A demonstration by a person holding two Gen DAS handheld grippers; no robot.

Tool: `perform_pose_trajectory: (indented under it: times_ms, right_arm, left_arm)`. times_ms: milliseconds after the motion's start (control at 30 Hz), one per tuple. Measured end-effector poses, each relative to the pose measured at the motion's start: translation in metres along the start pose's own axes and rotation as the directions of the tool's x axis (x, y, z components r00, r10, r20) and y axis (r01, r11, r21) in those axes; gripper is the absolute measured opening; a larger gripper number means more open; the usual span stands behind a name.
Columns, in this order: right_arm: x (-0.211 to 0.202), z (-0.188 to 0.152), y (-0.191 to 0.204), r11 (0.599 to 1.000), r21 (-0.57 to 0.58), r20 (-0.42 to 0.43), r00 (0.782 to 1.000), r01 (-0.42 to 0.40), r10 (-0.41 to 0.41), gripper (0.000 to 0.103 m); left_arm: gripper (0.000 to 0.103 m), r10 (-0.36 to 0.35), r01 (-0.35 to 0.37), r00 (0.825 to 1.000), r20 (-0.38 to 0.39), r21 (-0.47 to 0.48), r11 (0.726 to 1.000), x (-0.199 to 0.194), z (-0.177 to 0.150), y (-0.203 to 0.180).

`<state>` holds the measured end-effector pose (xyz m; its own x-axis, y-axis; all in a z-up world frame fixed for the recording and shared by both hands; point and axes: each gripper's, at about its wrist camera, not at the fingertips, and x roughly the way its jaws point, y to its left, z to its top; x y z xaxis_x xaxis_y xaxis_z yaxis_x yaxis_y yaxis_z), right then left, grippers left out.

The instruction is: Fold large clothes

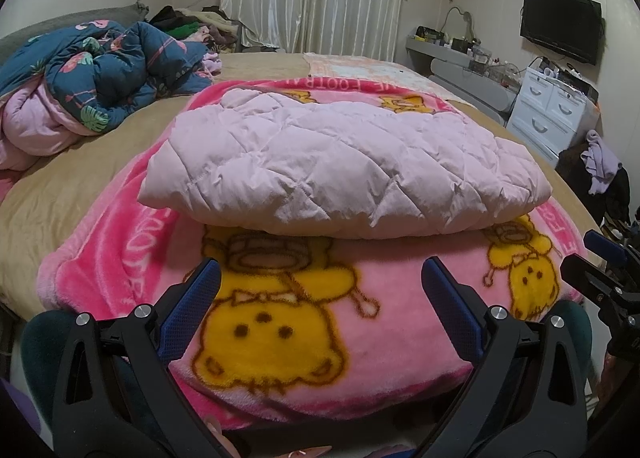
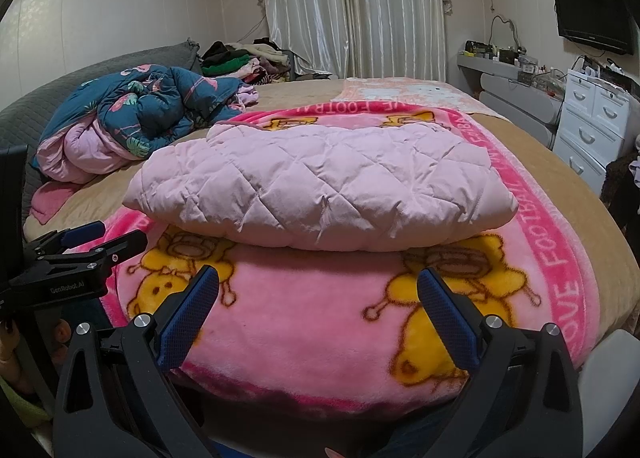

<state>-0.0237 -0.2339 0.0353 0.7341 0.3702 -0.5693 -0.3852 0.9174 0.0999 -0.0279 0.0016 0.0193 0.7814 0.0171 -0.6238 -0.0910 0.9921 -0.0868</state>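
Across the middle of both views, a folded pink quilted jacket (image 1: 340, 170) (image 2: 320, 186) lies on a pink cartoon blanket (image 1: 304, 322) (image 2: 304, 318) spread over the bed (image 1: 80, 178) (image 2: 560, 162). Its near edge bulges over the blanket, and a wide strip of bare blanket separates that edge from both tools. At lower centre, the left gripper (image 1: 320, 298) and right gripper (image 2: 318, 298) hover level, side by side, their blue-padded fingers (image 1: 192, 310) (image 2: 188, 314) spread wide and holding nothing. At upper left sits a crumpled blue floral quilt (image 1: 100, 70) (image 2: 152, 106).
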Motion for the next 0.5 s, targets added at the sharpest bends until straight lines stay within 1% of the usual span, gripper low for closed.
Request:
perform_pose_trajectory:
  times_ms: [100,200,267,367,433,500]
  right_arm:
    - [0.000,-0.001,0.000,1.000,-0.001,0.002,1.000,0.002,-0.002,0.099]
    - [0.001,-0.001,0.000,1.000,-0.003,0.000,1.000,0.005,-0.005,0.099]
    - [0.001,-0.002,0.000,1.000,-0.001,-0.001,1.000,0.004,-0.004,0.099]
    - [0.002,-0.002,-0.002,1.000,0.005,0.000,1.000,0.006,-0.006,0.099]
    - [0.002,-0.002,-0.008,1.000,0.022,0.000,1.000,0.014,-0.014,0.099]
    - [0.001,-0.001,-0.023,0.998,0.050,0.008,0.999,0.031,-0.032,0.099]
  left_arm:
    - [0.094,0.001,-0.001,1.000,-0.001,0.007,1.000,0.001,-0.001,0.002]
    - [0.094,-0.025,0.025,1.000,-0.007,0.003,1.000,0.003,-0.002,0.007]
    - [0.094,-0.011,0.011,1.000,-0.013,0.011,1.000,0.004,-0.003,0.009]
    - [0.094,-0.018,0.018,1.000,-0.006,0.013,1.000,0.003,-0.002,0.012]
    - [0.094,-0.012,0.012,1.000,-0.002,0.006,1.000,0.004,0.000,0.016]
    - [0.094,0.009,-0.009,1.000,-0.013,-0.009,1.000,0.010,0.004,0.024]
